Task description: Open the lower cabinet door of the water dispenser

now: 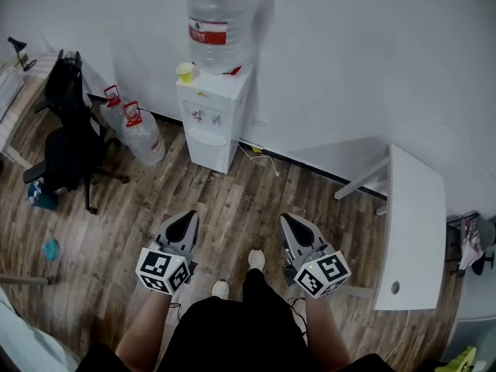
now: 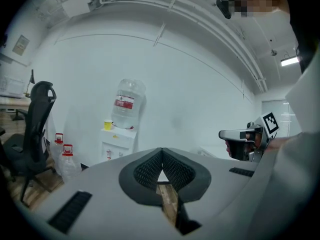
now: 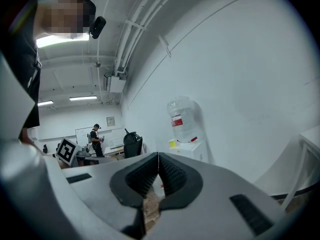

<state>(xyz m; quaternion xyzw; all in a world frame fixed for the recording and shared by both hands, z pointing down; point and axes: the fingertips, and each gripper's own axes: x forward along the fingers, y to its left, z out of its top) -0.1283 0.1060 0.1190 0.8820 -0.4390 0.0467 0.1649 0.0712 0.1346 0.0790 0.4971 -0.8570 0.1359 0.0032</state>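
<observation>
A white water dispenser point(image 1: 211, 115) stands against the far wall with a large clear bottle point(image 1: 218, 22) on top and a yellow cup point(image 1: 185, 71) beside it. Its lower cabinet door point(image 1: 208, 149) is closed. The dispenser point(image 2: 116, 144) also shows in the left gripper view, and the dispenser point(image 3: 192, 149) in the right gripper view. My left gripper point(image 1: 184, 225) and right gripper point(image 1: 293, 227) are held side by side over the wood floor, well short of the dispenser. Both are shut with nothing between the jaws.
A black office chair point(image 1: 68, 130) stands at the left, with two empty water bottles point(image 1: 136, 130) on the floor beside the dispenser. A white table point(image 1: 415, 223) is at the right. A cable point(image 1: 260, 155) trails along the floor by the wall. A person point(image 3: 96, 136) stands far off.
</observation>
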